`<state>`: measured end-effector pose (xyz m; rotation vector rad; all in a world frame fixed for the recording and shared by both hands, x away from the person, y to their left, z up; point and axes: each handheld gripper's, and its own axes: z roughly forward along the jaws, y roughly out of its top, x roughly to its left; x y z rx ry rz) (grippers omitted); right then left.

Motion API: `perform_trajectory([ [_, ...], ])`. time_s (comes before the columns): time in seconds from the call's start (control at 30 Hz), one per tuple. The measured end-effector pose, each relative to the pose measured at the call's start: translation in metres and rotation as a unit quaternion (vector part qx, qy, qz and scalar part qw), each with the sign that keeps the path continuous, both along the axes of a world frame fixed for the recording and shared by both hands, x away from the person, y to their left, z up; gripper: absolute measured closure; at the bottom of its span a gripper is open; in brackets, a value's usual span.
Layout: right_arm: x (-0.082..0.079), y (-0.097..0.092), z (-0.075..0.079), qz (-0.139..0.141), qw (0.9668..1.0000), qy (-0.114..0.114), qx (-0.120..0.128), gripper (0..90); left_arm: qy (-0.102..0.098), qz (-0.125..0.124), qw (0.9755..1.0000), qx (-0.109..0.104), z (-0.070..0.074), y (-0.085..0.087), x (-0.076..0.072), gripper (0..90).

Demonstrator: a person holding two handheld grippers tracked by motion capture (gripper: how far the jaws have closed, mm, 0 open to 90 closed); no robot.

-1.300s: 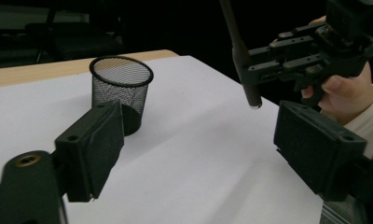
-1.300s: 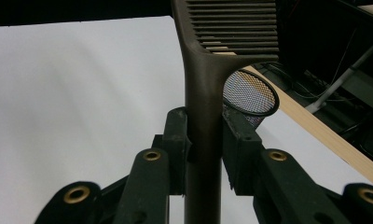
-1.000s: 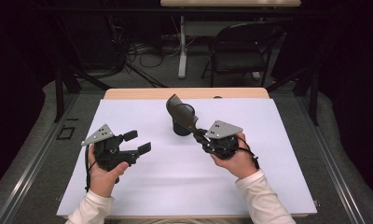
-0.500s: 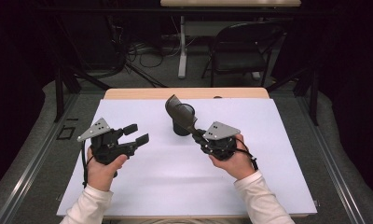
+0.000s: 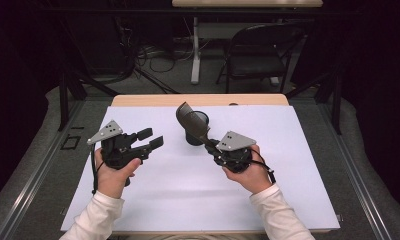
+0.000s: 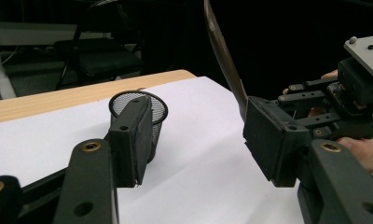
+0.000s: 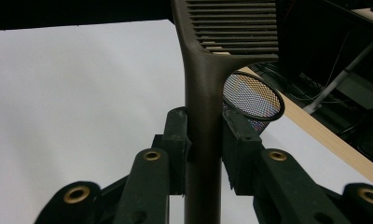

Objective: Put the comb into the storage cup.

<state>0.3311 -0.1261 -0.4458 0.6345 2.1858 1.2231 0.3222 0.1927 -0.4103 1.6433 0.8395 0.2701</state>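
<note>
Nearest the person, the left gripper (image 5: 149,140) hovers over the white table sheet (image 5: 153,200), its jaws about half apart and just closing in, nothing between them. The right gripper (image 5: 211,145) is clamped on the handle of a dark brown slotted plastic spatula (image 5: 192,121), blade raised. Just behind the blade stands a black wire-mesh cup (image 5: 198,120), upright on the sheet.
</note>
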Motion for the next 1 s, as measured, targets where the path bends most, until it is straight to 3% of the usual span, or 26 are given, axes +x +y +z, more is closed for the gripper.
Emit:
perform_trajectory([
  [0.27,-0.001,0.003,-0.003,0.001,1.0,0.001,0.002,72.8,0.007,-0.014,0.9999,-0.006,0.004,-0.007,0.006,45.0],
  [0.67,-0.002,0.007,-0.005,0.005,1.0,0.003,-0.001,72.9,0.041,0.014,0.9991,-0.003,0.004,-0.012,0.017,42.3],
  [1.0,-0.002,0.008,-0.006,0.003,1.0,0.002,-0.001,72.9,0.046,0.009,0.9988,-0.009,0.007,-0.02,0.018,41.9],
])
